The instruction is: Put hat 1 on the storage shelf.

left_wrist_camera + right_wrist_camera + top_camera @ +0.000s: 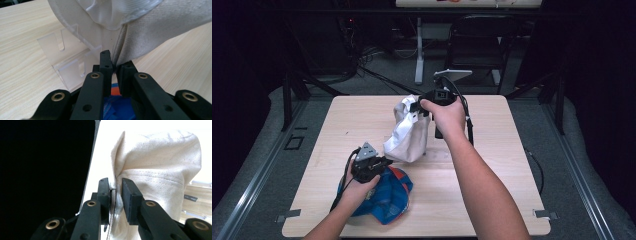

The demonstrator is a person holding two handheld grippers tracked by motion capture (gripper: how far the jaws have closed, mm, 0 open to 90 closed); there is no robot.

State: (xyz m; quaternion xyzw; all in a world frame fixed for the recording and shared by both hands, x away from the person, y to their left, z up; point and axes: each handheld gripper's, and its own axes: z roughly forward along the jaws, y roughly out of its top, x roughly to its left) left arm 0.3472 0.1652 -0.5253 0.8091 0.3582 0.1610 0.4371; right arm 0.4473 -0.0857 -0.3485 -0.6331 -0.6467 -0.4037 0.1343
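High view: both grippers' jaws pinch white cloth bag [404, 135] edges — left gripper [371, 165] low, right gripper [432, 100] high.

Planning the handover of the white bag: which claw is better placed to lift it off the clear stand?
Probably the right claw: it pinches the white cloth bag at its top. The left claw grips its low edge beside the clear stand.

Both hand-held grippers, left [384, 161] and right [416, 106], clamp nearly closed.
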